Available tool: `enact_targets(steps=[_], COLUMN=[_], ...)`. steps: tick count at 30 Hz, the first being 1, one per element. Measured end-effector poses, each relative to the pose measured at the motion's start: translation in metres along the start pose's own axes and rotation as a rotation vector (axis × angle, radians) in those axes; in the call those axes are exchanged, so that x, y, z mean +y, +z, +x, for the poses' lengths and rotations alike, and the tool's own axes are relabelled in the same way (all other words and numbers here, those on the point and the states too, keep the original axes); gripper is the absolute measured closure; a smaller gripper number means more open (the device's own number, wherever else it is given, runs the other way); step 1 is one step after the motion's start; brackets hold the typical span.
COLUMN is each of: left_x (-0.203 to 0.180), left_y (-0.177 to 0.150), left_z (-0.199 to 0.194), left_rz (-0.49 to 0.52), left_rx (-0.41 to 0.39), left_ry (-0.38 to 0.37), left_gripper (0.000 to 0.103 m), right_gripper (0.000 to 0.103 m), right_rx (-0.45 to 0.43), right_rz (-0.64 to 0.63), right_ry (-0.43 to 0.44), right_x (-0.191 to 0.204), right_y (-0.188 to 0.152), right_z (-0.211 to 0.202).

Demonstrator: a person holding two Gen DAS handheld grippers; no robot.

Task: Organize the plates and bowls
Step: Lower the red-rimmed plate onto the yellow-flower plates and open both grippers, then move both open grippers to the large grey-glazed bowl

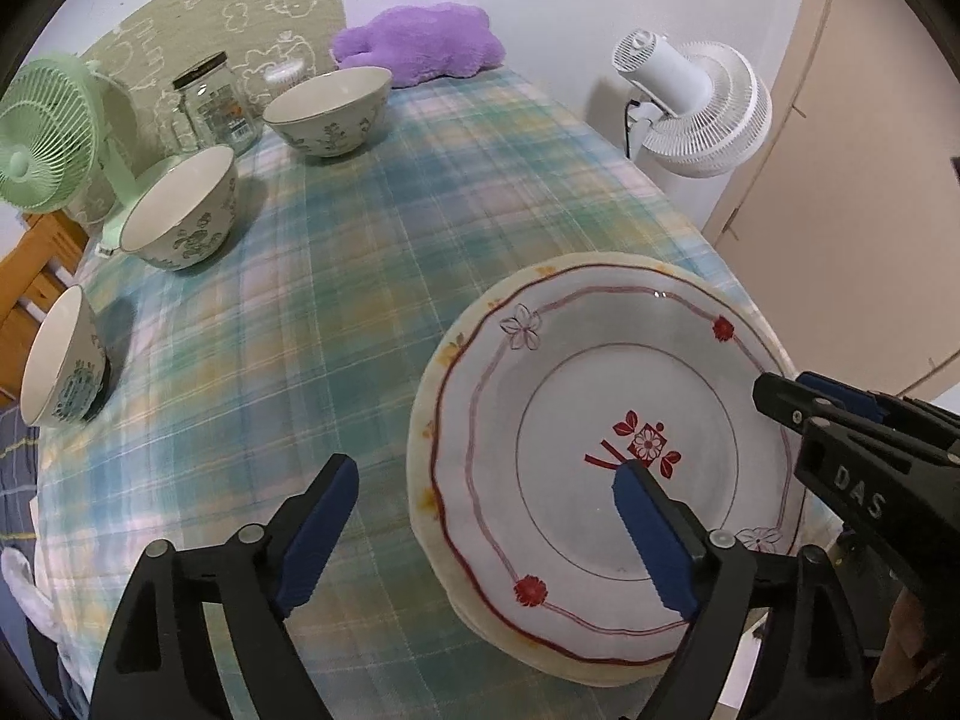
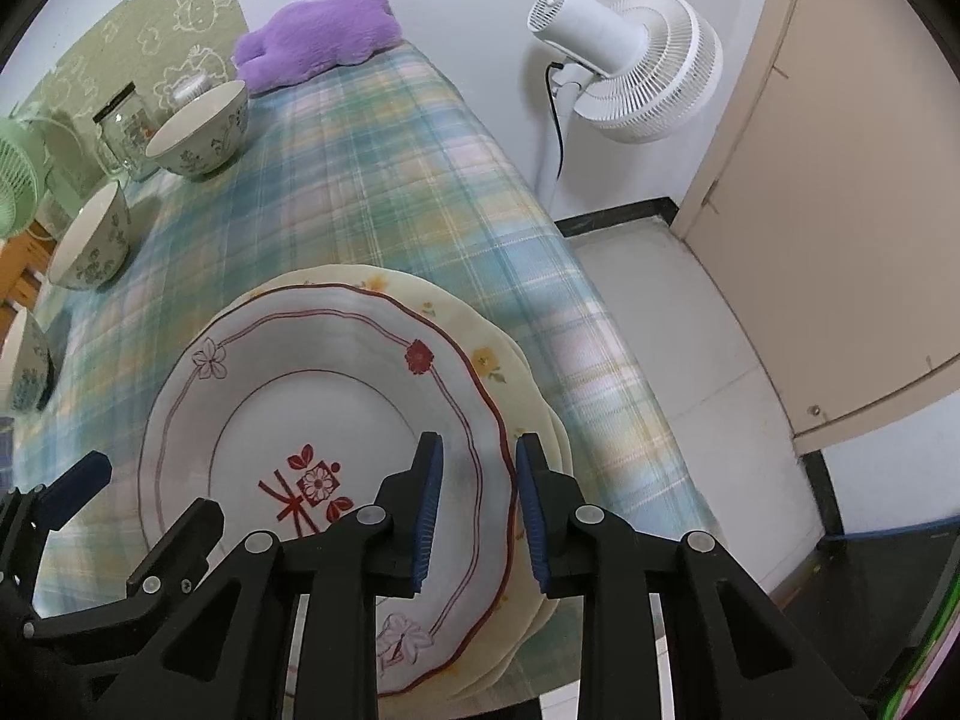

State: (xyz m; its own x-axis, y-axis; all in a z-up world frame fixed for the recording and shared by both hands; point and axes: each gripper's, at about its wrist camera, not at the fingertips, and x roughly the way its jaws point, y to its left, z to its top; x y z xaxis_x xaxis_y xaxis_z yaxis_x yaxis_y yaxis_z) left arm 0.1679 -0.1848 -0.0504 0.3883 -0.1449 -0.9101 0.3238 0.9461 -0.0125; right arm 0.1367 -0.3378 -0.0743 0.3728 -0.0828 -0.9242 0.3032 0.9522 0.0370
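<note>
1. Looking down my left gripper [image 1: 486, 516], I see its jaws spread wide and gripping nothing; one blue pad hangs over the checked cloth [image 1: 372, 252], the other over the middle of the red-patterned plate [image 1: 606, 420].
2. That plate sits on top of a cream plate [image 2: 510, 372] with yellow flowers, and more rims seem to show below, so I read this as a stack near the cloth's right edge.
3. My right gripper [image 2: 480, 510] has its jaws narrow, straddling the top plate's right rim. A gap shows between pads and rim, so I judge it is not pinching the plate.
4. Three bowls wait well apart from the stack: the far bowl [image 1: 327, 111] beside the glass jar [image 1: 213, 102], the middle bowl [image 1: 180, 210] in front of the green fan [image 1: 42, 132], and the near bowl [image 1: 60, 360] at the left edge, seemingly tipped.
5. I judge the plates are gathered and the bowls are next. To do this well, I would first check that the top plate sits centred, since the stack lies close to the cloth's edge and the floor below.
6. I would lift both grippers straight up, clear of the rims, before moving sideways, so no pad drags a plate.
7. For a bowl, I would grip the wall with one pad inside and one outside, then close gently; the glaze looks slippery.
</note>
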Motion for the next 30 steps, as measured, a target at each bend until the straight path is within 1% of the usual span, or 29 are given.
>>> enact_targets(steps=[1, 2, 3, 5, 12, 15, 17, 19, 24, 28, 30], left_x=[0.001, 0.002, 0.002, 0.004, 0.015, 0.027, 0.035, 0.041, 0.069, 0.093, 0.103], left_y=[0.001, 0.003, 0.004, 0.007, 0.009, 0.006, 0.004, 0.003, -0.002, -0.007, -0.009], left_z=[-0.003, -0.005, -0.006, -0.011, -0.027, -0.034, -0.04, -0.045, -0.053, -0.058, -0.062], left_rz=[-0.008, -0.013, -0.019, -0.037, -0.093, -0.146, -0.17, -0.183, -0.216, -0.213, -0.21], left_rx=[-0.006, -0.011, -0.013, -0.022, -0.058, -0.068, -0.089, -0.103, -0.126, -0.13, -0.134], left_ry=[0.003, 0.007, 0.014, 0.024, 0.082, 0.085, 0.094, 0.105, 0.105, 0.098, 0.098], left_gripper=[0.013, 0.013, 0.012, 0.012, 0.012, 0.012, 0.012, 0.012, 0.012, 0.012, 0.012], right_gripper=[0.071, 0.065, 0.054, 0.045, 0.039, 0.038, 0.038, 0.038, 0.038, 0.038, 0.038], right_rx=[-0.005, -0.01, -0.021, -0.043, -0.073, -0.084, -0.082, -0.098, -0.13, -0.153, -0.15], right_rz=[-0.011, -0.022, -0.044, -0.074, -0.162, -0.188, -0.19, -0.219, -0.248, -0.248, -0.237], right_ry=[0.013, 0.022, 0.031, 0.043, 0.127, 0.14, 0.167, 0.193, 0.184, 0.174, 0.163], right_x=[0.001, 0.003, 0.006, 0.012, 0.036, 0.047, 0.052, 0.062, 0.086, 0.107, 0.12], right_y=[0.001, 0.001, 0.002, 0.005, 0.014, 0.017, 0.019, 0.02, 0.02, 0.015, 0.011], right_z=[-0.004, -0.007, -0.012, -0.019, -0.039, -0.042, -0.044, -0.049, -0.058, -0.064, -0.067])
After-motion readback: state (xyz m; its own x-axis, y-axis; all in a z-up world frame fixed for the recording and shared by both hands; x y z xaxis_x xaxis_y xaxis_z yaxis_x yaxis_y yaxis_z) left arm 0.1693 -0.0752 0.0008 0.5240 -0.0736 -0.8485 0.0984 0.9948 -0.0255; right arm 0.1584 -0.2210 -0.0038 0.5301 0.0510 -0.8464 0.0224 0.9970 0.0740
